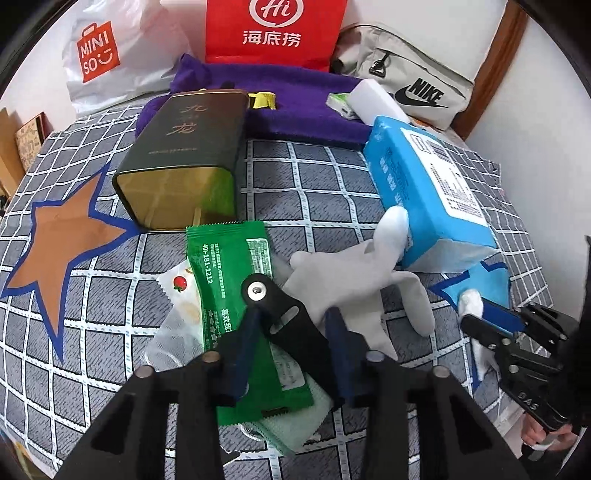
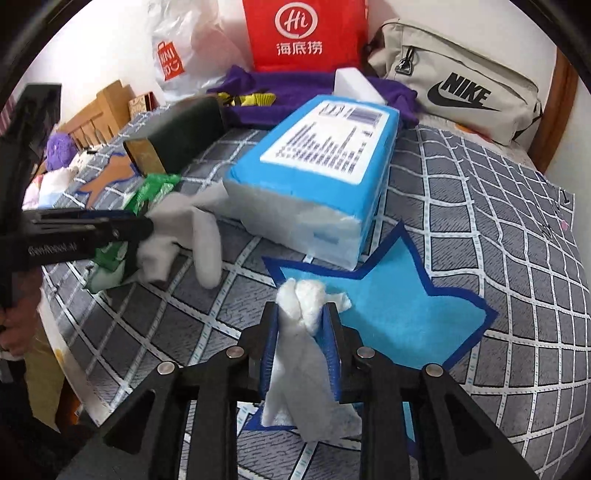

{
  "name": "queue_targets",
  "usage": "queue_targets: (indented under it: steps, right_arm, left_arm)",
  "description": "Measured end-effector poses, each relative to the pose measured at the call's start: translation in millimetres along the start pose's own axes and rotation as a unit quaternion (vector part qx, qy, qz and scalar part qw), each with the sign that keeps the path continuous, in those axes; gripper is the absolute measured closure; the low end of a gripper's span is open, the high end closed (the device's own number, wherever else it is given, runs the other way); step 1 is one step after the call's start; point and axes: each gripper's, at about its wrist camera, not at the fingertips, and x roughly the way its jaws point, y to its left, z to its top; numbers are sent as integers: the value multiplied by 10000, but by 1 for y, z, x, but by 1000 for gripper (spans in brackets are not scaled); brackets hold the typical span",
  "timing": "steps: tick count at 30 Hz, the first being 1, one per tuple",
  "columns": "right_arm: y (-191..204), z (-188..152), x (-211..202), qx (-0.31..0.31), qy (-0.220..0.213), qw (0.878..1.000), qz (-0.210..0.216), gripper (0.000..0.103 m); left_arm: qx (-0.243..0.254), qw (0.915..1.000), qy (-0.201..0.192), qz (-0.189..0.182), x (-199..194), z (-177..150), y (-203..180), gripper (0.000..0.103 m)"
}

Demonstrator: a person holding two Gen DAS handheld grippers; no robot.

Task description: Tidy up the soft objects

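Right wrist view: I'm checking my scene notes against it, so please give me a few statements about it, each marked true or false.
1. A white cloth sits between the fingers of the right claw. True.
2. The star patch beneath that claw is orange. False: the star patch there is blue.
3. The blue tissue pack lies on the checked sheet with its printed label facing up. True.
4. The red bag carries the Nike logo. False: the red bag shows a "Hi" logo, and the Nike logo is on the beige bag.
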Motion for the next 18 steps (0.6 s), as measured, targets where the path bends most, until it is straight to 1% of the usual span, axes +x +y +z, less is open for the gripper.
queue_targets:
  steps: [4, 5, 6, 8, 10, 11, 12, 13, 14, 16, 18]
  right_arm:
    - [-5, -4, 3, 15, -18, 10000, 50, 68]
    - [-6, -5, 2, 46, -24, 10000, 58, 65]
    - [-8, -5, 3, 61, -24, 10000, 55, 64]
    - [-9, -6, 3, 67, -45, 9999, 80, 64]
    - [-9, -6, 3, 68, -78, 9999, 77, 64]
    - [-9, -7, 3, 69, -100, 9999, 80, 64]
    - [-9, -7, 3, 72, -115, 9999, 84, 64]
    - [-9, -8, 2, 88, -128, 9998, 97, 65]
    - [-10, -9, 1, 115, -152, 9998, 87, 69]
    - [-11, -8, 2, 129, -167, 9998, 33, 81]
    - [-14, -8, 1, 228, -177, 9996, 65, 83]
  left_arm:
    - [-11, 9999, 75, -88, -7, -3, 3, 73]
    - [26, 9998, 165, -64, -6, -4, 2, 70]
    - [83, 9997, 224, -12, -5, -5, 1, 60]
    - [163, 9996, 206, 74, -4, -7, -2, 45]
    - [188, 9996, 172, 143, -1, -9, -3, 46]
    - [227, 9995, 117, 178, -3, -11, -4, 52]
    - [286, 9994, 95, 159, -4, -13, -5, 66]
    - [314, 9995, 104, 17, -5, -14, -5, 70]
    - [277, 9993, 166, -160, -6, -15, -4, 75]
    - [299, 9993, 142, -196, -6, -17, -3, 79]
    - [197, 9993, 118, -299, -9, -17, 0, 80]
